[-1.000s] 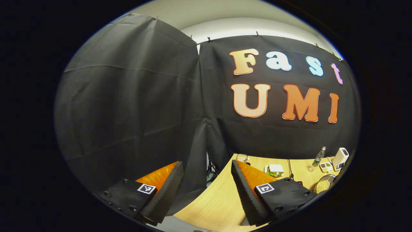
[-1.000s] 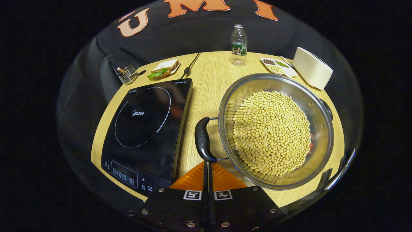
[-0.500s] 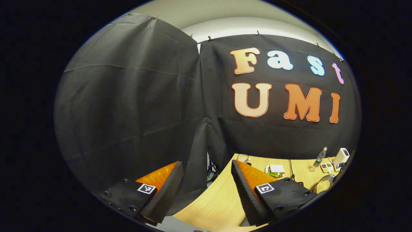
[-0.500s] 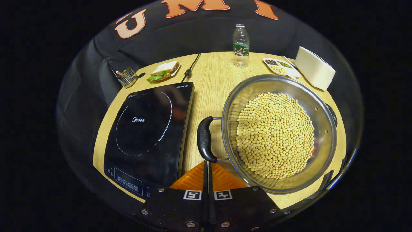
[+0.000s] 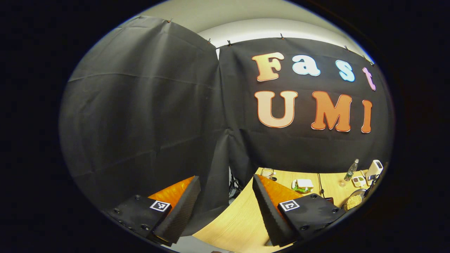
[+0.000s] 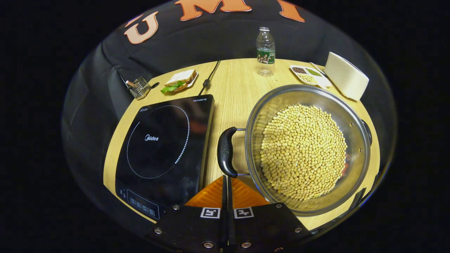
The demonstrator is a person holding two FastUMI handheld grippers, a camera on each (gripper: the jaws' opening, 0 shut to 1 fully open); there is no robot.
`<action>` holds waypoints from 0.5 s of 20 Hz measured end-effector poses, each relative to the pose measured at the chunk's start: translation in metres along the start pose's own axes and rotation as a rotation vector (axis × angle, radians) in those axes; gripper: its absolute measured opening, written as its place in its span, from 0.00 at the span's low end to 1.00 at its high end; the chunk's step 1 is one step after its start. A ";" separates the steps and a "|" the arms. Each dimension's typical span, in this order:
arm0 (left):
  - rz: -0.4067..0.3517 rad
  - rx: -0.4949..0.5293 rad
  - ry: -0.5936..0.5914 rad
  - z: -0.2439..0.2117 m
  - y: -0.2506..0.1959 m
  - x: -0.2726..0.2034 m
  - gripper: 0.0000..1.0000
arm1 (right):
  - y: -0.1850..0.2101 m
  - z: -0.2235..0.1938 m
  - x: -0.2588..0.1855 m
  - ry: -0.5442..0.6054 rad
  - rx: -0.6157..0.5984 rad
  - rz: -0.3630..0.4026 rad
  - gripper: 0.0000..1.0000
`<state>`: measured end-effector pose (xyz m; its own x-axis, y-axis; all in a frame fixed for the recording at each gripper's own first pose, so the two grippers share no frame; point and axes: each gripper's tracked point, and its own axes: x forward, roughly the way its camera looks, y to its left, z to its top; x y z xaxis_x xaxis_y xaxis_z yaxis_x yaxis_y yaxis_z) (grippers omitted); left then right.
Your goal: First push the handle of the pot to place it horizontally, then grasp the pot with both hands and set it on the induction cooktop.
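Observation:
A steel pot (image 6: 351, 121) full of yellow beans sits on the wooden table (image 6: 232, 88), right of the black induction cooktop (image 6: 163, 140). Its black left handle (image 6: 225, 151) lies in the gap between pot and cooktop, and a second handle (image 6: 367, 130) peeks out at the far right rim. My right gripper (image 6: 226, 178) is shut with nothing in it, its tips just short of the near end of the left handle. My left gripper (image 5: 225, 177) is open and empty, raised over the table's left edge and facing the booth wall. The pot (image 5: 353, 201) appears small at that view's right.
Along the table's back stand a water bottle (image 6: 265, 51), a small divided tray of beans (image 6: 308, 74) and a white appliance (image 6: 346, 80). A sandwich on a plate (image 6: 179, 80), a wire basket (image 6: 138, 88) and the cooktop's cable (image 6: 207, 80) lie behind the cooktop.
In the right gripper view the pot and cooktop have slid slightly down and right, so that gripper has shifted a little. It stays shut. The left gripper has barely turned.

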<state>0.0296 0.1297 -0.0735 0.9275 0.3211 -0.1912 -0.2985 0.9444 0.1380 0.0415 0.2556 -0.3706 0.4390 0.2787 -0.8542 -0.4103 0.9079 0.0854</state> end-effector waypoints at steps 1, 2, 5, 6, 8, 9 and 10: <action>-0.001 -0.001 0.000 0.001 0.000 -0.001 0.98 | 0.000 0.002 0.001 -0.001 -0.002 0.002 0.00; -0.003 -0.001 0.001 0.001 -0.001 -0.001 0.97 | 0.001 0.004 0.002 -0.001 -0.008 0.004 0.00; -0.015 0.001 -0.004 0.003 -0.003 -0.006 0.97 | 0.003 0.011 0.005 -0.007 -0.025 0.004 0.00; -0.020 0.002 -0.005 0.004 -0.005 -0.006 0.98 | 0.003 0.011 0.005 -0.009 -0.028 0.004 0.00; -0.041 0.001 -0.005 0.005 -0.012 -0.009 0.97 | 0.006 0.011 -0.003 -0.027 -0.023 0.015 0.00; -0.056 -0.001 -0.003 0.004 -0.017 -0.009 0.97 | 0.006 0.011 -0.008 -0.040 -0.023 0.020 0.00; -0.073 -0.005 0.000 0.003 -0.025 -0.009 0.97 | 0.005 0.010 -0.015 -0.052 -0.017 0.023 0.00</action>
<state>0.0296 0.1032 -0.0720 0.9470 0.2512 -0.2002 -0.2309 0.9656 0.1192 0.0408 0.2586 -0.3521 0.4705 0.3157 -0.8240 -0.4344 0.8957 0.0951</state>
